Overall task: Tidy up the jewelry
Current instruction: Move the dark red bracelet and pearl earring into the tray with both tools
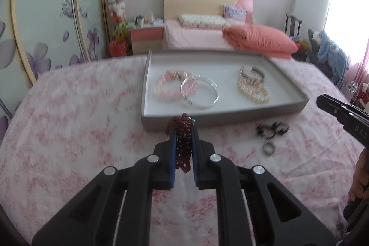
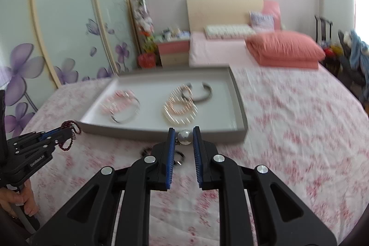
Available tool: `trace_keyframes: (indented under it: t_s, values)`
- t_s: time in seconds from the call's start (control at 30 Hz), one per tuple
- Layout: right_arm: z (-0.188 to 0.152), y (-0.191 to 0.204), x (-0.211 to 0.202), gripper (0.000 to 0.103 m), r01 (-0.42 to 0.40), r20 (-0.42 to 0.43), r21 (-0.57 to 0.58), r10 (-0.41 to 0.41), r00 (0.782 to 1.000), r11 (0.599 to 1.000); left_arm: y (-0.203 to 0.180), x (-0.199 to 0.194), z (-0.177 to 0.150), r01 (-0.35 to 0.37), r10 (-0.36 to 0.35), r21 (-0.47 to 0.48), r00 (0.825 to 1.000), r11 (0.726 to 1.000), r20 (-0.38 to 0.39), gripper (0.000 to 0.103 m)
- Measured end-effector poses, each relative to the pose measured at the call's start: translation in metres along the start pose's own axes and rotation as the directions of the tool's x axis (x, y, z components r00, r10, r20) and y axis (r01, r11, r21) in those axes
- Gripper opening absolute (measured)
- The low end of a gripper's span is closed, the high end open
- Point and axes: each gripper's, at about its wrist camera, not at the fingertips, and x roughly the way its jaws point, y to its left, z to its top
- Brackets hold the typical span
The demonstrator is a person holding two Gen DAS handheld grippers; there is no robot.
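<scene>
Because the dark red bead bracelet [image 1: 183, 142] is a soft string of small beads, it hangs limp and folds over itself, so it is light but can slip out easily. The left hand-held gripper [image 1: 183, 130] is closed on it, with several strands pinched between the blue pads and loose loops hanging above and below them, just before the near wall of the grey tray [image 1: 230, 115]. I judge that a hold across several strands together is safer than on one loop, and that it should be lowered gently, because the string may snag on the rim.

The right hand-held gripper [image 2: 183, 135] is pressed on a pearl piece [image 2: 185, 136], a round, smooth and hard bead with a small metal part beside it. Such a ball is slippery and may roll out, so the pads must stay on its widest part.

A pink bracelet [image 1: 167, 88], a clear bangle [image 1: 200, 93] and a pearl bracelet [image 1: 253, 88] lie in the tray already, while a dark metal piece [image 1: 271, 134] rests on the flowered worktop [image 1: 80, 130].
</scene>
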Motion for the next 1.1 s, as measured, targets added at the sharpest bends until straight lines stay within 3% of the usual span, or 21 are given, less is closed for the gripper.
trace_keyframes:
  t_s: [0.17,0.4,0.67,1.1]
  values:
    - [0.011,0.023,-0.022,0.017,-0.009,0.120,-0.062,0.016,0.993,0.998,-0.010,-0.029,0.013,-0.001,0.000,0.008,0.993,1.000,0.116,0.013]
    - [0.021,0.038,-0.041,0.017,0.006,0.249,-0.111,0.022,0.968,0.994,-0.025,-0.058,0.025,-0.038,0.032,0.018,0.964,0.999,0.265,0.012]
    - [0.027,0.032,-0.045,0.017,0.000,0.279,-0.087,0.025,0.960,0.996,-0.031,-0.065,0.035,-0.030,0.022,0.021,0.955,0.999,0.295,0.013]
    - [0.055,0.019,-0.030,0.017,-0.001,0.304,-0.039,0.013,0.952,0.999,-0.025,-0.048,0.057,-0.011,0.009,0.004,0.959,1.000,0.282,0.013]
